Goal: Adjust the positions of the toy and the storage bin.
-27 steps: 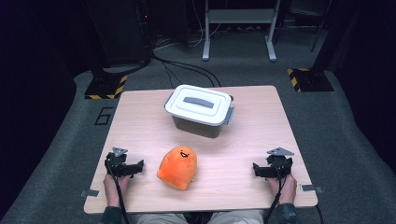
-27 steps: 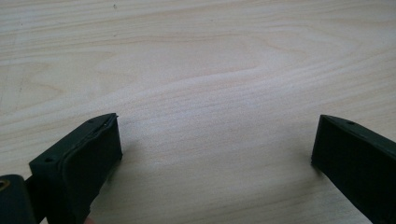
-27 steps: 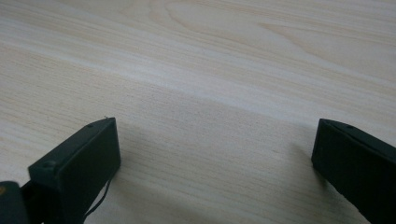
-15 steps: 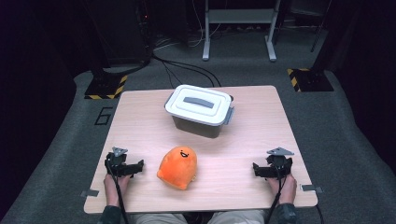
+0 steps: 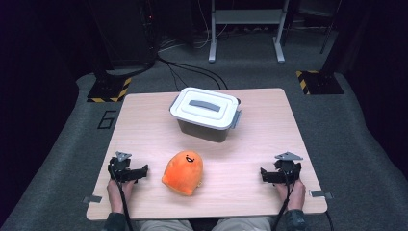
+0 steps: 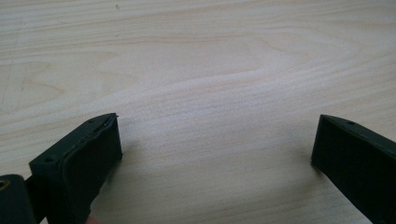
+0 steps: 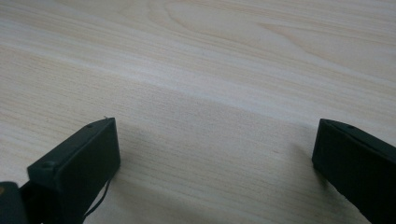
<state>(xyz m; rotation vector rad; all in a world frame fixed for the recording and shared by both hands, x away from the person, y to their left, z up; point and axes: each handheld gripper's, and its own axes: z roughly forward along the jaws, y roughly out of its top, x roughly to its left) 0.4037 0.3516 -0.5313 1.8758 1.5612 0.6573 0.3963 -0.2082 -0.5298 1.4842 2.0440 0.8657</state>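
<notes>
Near the bench's [image 5: 269,110] front edge lies the orange plush toy [image 5: 183,172], between the left claw [image 5: 140,172] and right claw [image 5: 264,175], both gaping empty. Bare wood surrounds it. Its long axis runs front-to-back, face end toward the lidded white box [image 5: 206,113].

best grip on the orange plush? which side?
Probably across the orange plush toy's soft body, at its sides, coming in from its left with the open left tongs, which are nearest. It lies flat, face up, on the table, so its flanks are free.
</notes>
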